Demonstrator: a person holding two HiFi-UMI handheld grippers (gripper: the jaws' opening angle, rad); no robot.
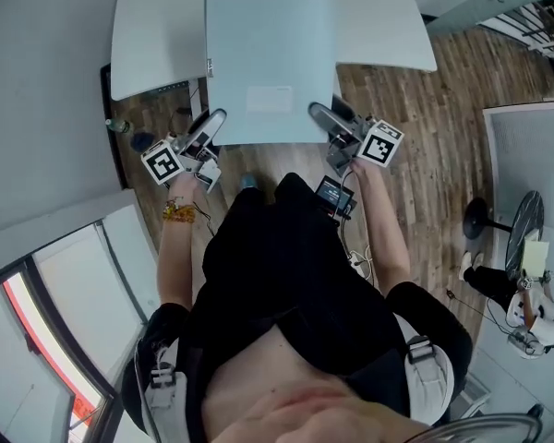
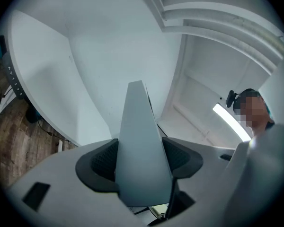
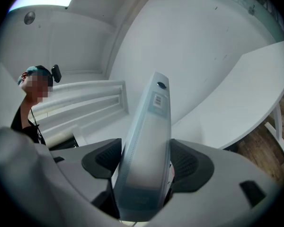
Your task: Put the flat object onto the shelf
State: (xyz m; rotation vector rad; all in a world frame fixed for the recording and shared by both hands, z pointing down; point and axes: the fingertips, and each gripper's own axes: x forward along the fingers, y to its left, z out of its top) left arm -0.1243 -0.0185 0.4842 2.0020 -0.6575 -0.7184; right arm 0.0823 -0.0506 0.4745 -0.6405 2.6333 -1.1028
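Observation:
The flat object (image 1: 270,63) is a thin pale blue-grey panel with a white label, held level above the white table (image 1: 157,35). My left gripper (image 1: 210,129) grips its near left edge and my right gripper (image 1: 326,118) its near right edge. In the left gripper view the panel (image 2: 141,126) stands edge-on between the two dark pads (image 2: 103,162), which press on it. The right gripper view shows the same grip: the panel (image 3: 149,126) with a small sticker sits between that gripper's pads (image 3: 185,163). White stepped shelf boards (image 2: 217,22) show up high in the left gripper view.
Wooden floor (image 1: 425,127) surrounds the table. A white panel (image 1: 526,146), a round black stand (image 1: 480,218) and another person (image 1: 535,317) are at the right. A window frame (image 1: 65,275) runs along the lower left. Cables and a small device (image 1: 334,194) hang near my right forearm.

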